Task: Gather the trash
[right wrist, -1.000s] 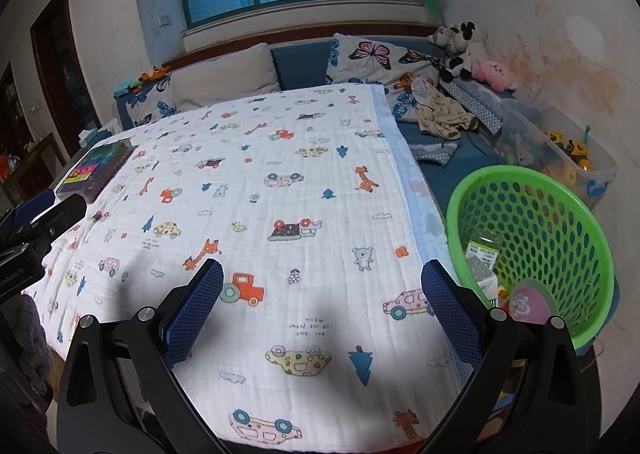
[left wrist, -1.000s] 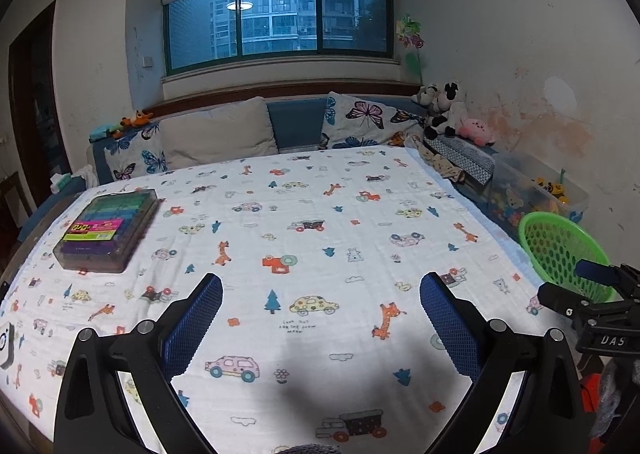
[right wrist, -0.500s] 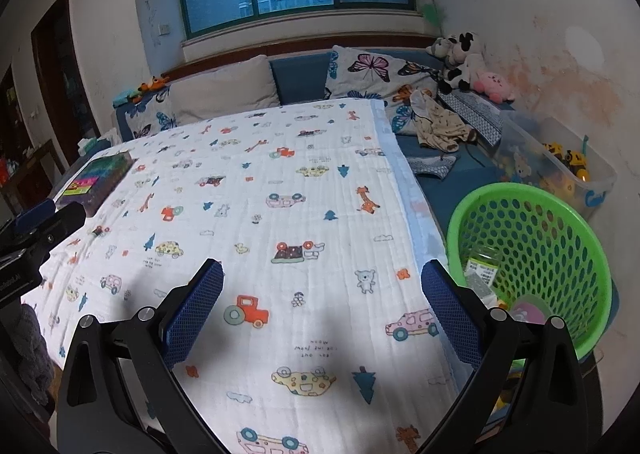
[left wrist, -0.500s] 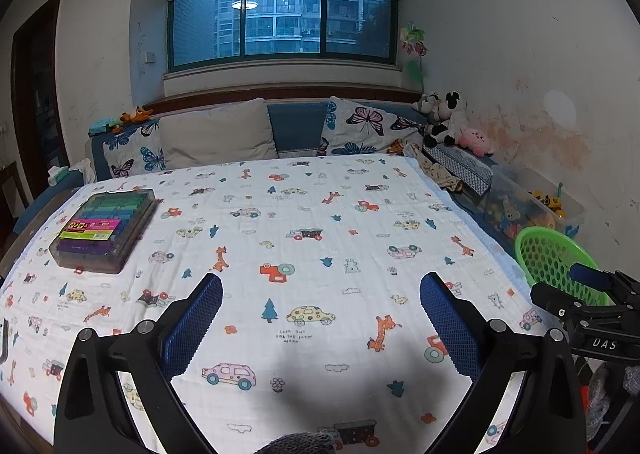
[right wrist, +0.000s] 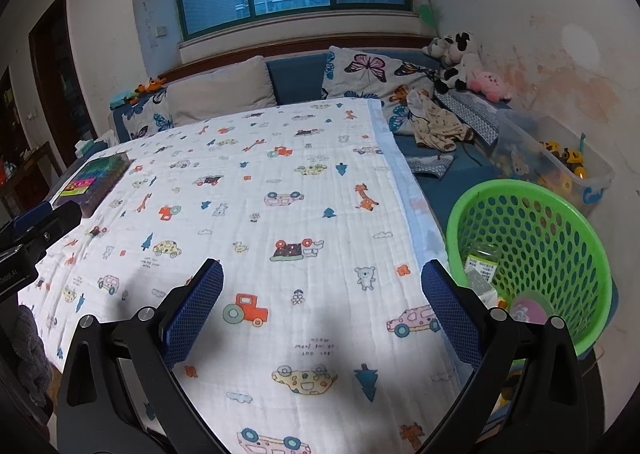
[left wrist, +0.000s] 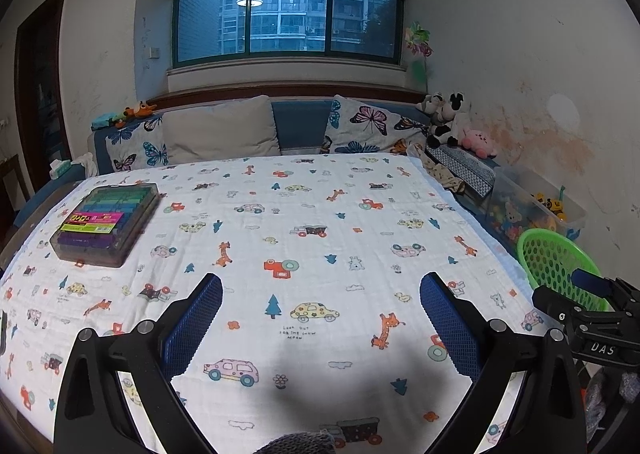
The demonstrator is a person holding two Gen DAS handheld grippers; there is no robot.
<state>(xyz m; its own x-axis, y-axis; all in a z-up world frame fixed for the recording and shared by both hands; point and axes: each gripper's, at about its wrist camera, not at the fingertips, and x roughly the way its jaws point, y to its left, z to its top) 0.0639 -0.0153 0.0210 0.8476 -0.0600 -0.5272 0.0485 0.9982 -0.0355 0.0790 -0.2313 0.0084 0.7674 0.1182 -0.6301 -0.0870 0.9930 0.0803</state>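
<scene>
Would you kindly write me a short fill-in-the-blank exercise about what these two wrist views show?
1. The perforated basket beside the bed is coloured ____.
2. The jaws of the left gripper and the right gripper both stand ____, holding nothing.
3. The clear case of coloured items rests on the blanket printed with cartoon ____ and animals.

Missing words: green; open; vehicles

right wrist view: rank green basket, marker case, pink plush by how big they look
1. green basket, largest by far, though it sits nearest the camera
2. marker case
3. pink plush, smallest, but it is also farthest away, so its true size is unsure
</scene>
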